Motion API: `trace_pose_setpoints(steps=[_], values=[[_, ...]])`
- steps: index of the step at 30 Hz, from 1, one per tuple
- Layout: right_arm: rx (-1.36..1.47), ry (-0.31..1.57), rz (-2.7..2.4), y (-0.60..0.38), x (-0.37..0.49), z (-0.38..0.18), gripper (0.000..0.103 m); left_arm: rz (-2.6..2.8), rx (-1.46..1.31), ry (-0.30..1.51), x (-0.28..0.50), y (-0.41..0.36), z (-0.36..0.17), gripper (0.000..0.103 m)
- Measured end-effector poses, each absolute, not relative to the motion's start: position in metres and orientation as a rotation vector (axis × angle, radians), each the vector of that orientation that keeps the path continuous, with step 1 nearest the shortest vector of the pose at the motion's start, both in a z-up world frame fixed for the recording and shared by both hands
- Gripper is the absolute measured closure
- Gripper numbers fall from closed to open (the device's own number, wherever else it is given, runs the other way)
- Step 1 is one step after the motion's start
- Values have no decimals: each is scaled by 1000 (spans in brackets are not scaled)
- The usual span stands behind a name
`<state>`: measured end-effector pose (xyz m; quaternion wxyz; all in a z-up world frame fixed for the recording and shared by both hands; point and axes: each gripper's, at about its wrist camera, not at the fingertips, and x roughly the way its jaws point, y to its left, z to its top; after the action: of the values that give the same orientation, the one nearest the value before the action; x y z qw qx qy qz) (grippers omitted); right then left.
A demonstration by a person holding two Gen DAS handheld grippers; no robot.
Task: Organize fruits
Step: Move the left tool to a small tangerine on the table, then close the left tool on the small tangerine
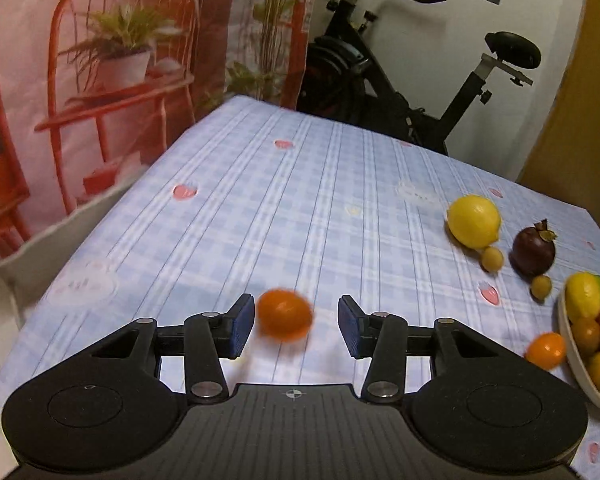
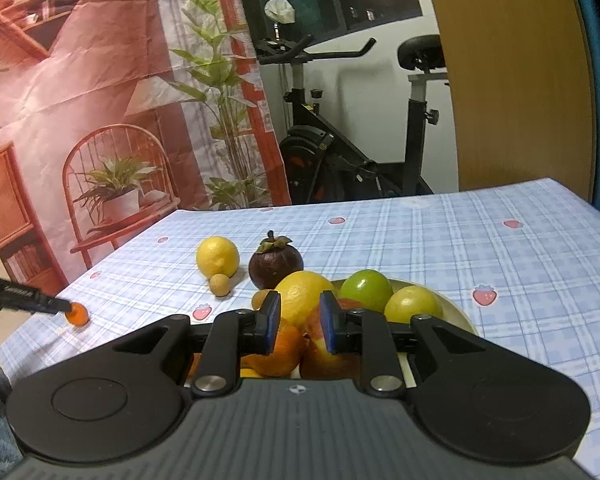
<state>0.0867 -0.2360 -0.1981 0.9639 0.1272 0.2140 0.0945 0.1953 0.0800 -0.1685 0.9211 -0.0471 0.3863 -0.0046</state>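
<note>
My left gripper [image 1: 296,326] is open, with a small orange kumquat [image 1: 285,314] blurred between its blue pads and touching neither. The same kumquat [image 2: 77,314] shows in the right wrist view at the tip of the left gripper. A lemon [image 1: 474,221], a dark mangosteen [image 1: 533,251] and two small tan fruits [image 1: 492,258] lie on the cloth. Another kumquat [image 1: 545,350] lies beside the cream bowl [image 1: 572,356]. My right gripper [image 2: 300,322] is open and empty, hovering over the bowl [image 2: 456,312] of mixed fruit.
The table has a blue checked cloth [image 1: 284,208] with strawberry prints. Its left edge and far edge drop off. An exercise bike [image 2: 340,152] stands behind the table, next to a printed backdrop [image 2: 100,100].
</note>
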Motion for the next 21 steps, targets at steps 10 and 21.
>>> trace_pose_setpoints(steps=[10,21], values=[[240,447,195,-230,90,-199,79,60,-82,853,201,85,-187,64],[237,451,168,-233,91,-202,79,-164,-16,714,197,13,-139,65]])
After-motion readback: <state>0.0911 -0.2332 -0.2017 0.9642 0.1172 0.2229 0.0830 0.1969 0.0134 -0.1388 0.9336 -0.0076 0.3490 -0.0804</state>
